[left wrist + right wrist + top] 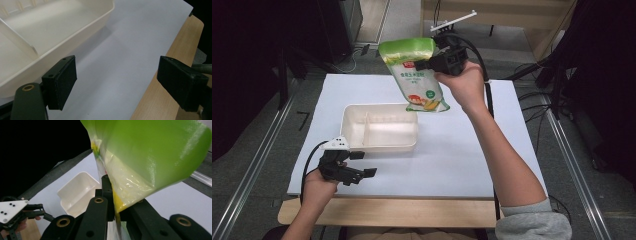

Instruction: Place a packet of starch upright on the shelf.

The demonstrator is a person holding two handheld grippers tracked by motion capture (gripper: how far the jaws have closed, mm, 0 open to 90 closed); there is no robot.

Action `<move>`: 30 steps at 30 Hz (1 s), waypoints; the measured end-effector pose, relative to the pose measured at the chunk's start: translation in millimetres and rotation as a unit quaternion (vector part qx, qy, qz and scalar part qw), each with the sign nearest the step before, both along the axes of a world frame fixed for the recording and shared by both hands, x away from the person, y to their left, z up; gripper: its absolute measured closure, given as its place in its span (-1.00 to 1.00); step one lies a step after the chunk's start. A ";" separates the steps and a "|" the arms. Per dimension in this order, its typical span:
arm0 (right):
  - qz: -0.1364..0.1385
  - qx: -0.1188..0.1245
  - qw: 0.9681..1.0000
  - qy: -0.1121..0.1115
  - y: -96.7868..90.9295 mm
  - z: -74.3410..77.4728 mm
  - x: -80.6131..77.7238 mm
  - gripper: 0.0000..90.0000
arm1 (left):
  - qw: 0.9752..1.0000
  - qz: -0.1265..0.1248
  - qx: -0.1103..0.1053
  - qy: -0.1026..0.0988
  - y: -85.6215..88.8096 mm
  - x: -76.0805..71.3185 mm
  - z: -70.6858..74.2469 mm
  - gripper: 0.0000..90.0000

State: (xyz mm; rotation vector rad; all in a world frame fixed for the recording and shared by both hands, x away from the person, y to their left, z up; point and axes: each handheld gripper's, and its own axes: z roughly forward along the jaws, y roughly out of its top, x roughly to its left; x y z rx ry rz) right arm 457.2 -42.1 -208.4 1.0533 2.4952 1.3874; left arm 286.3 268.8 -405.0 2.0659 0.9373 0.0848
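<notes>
Black jaws of the right gripper (113, 213) are pinching together on the side edge of a green pouch (150, 157), and in the right gripper view the film is bulging out above them while the rest hangs below. From the high view the right gripper (432, 64) is holding the green pouch (414, 75) in the air above the far right corner of the white divided tray (379, 145), which is sitting on the table (462, 160). Its long axis is running steeply down and slightly to the right, green top pointing up and away, printed bottom end pointing down toward the table just beyond the tray's far rim. Since only a thin strip of slick film is being gripped, the pouch could be slipping or swinging, and its contents shifting could be twisting it out. Lowered from here, it may catch the rim or land outside. The left gripper (362, 164) is waiting with jaws spread apart, near the tray's near-left corner, holding nothing.
</notes>
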 end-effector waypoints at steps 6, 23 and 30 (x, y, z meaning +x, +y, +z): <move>0.019 -0.001 1.000 0.008 28.9 -0.9 2.0 0.99 | 1.000 0.000 -0.002 -0.001 0.9 -0.2 0.2 -0.62; 0.049 -0.023 0.998 0.022 94.3 -34.5 6.0 0.99 | 1.000 0.001 -0.005 -0.004 2.0 -0.4 1.2 -0.62; 0.056 -0.032 0.997 0.038 114.4 -62.6 11.3 0.99 | 1.000 -0.002 -0.007 -0.006 1.9 -0.7 1.4 -0.62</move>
